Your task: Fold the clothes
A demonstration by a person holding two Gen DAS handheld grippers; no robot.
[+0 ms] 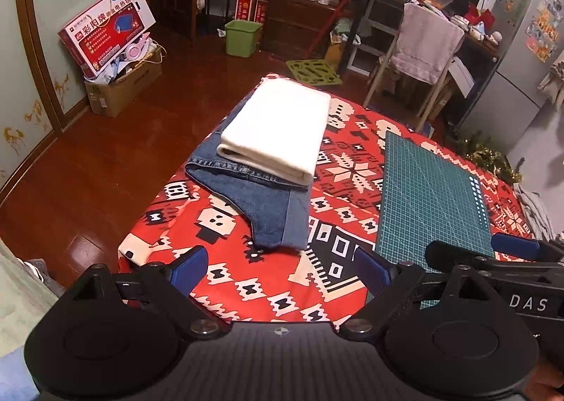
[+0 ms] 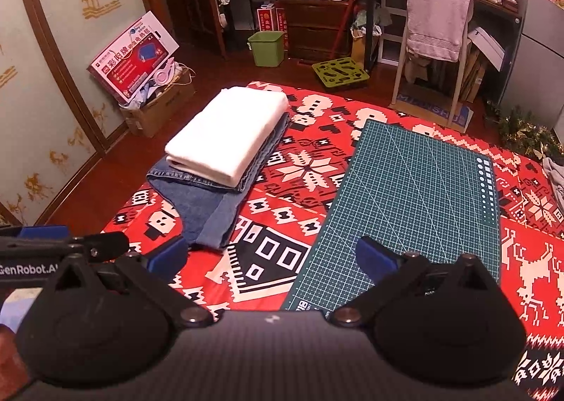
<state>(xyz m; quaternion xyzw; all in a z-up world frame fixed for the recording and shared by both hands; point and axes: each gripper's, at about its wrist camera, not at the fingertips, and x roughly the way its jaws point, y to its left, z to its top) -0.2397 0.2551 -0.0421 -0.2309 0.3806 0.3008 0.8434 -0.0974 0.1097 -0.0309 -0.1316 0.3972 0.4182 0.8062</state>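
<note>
With a folded white cloth (image 2: 225, 134) stacked on folded jeans (image 2: 208, 203) at the tabletop's (image 2: 528, 260) far-left corner, both hand-held grippers, left (image 1: 278, 268) and right (image 2: 269, 260), hover wide and empty, likely between garments, needing a fresh piece fetched.

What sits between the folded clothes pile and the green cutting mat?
Only bare red patterned cloth separates the folded white garment on blue denim jeans from the green cutting mat; the right wrist view shows it best.
</note>
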